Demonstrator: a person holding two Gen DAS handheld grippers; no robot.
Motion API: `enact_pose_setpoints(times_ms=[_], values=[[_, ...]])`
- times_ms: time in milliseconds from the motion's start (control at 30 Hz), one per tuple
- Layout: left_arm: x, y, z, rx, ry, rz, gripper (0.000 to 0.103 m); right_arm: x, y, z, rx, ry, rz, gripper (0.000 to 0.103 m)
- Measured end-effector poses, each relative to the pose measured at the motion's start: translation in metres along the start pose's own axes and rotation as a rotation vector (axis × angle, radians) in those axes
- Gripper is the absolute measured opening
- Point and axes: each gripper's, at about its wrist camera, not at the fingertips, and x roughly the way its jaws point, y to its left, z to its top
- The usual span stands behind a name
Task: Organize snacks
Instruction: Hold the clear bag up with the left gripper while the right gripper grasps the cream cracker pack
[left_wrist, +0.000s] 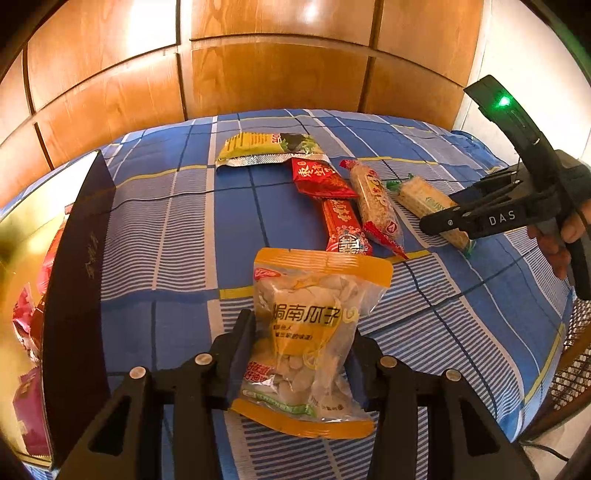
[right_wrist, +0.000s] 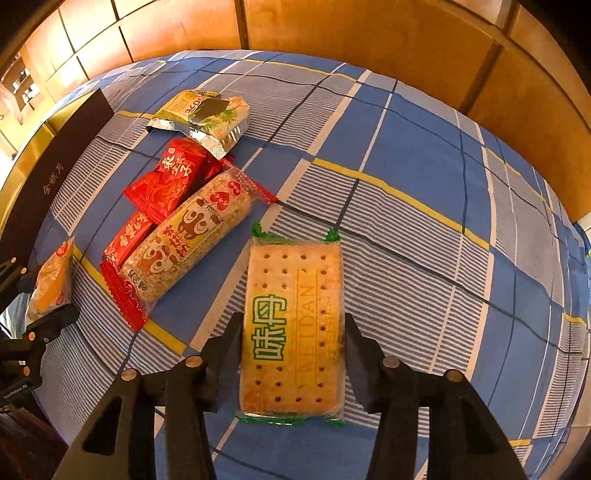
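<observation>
My left gripper (left_wrist: 301, 343) is shut on an orange-and-clear bag of pumpkin seeds (left_wrist: 314, 328), held just above the blue checked cloth; it also shows in the right wrist view (right_wrist: 50, 284). My right gripper (right_wrist: 291, 332) is around a green-edged cracker pack (right_wrist: 293, 332) lying on the cloth, fingers touching both its long sides; the pack also shows in the left wrist view (left_wrist: 424, 201). A puffed-rice bar (right_wrist: 188, 240), two red packets (right_wrist: 171, 177) (right_wrist: 129, 236) and a green-yellow foil pack (right_wrist: 207, 112) lie in a row behind.
A dark box with a gold interior (left_wrist: 74, 295) stands open at the left, with several red and pink snacks inside (left_wrist: 26, 325). Wooden panels (left_wrist: 277, 74) rise behind the table. A woven chair (left_wrist: 569, 373) sits by the right edge.
</observation>
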Motion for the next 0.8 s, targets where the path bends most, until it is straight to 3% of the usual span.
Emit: enact_pose_setpoints(times_ms=[600, 800], values=[[-0.002, -0.002, -0.003, -0.005, -0.013, 0.014, 0.047, 0.007, 0.02, 0.006, -0.064, -0.01, -0.036, 0.051], [-0.005, -0.003, 0.001, -0.018, 0.004, 0.027, 0.042, 0.0, 0.015, 0.006, -0.082, -0.018, -0.04, 0.05]])
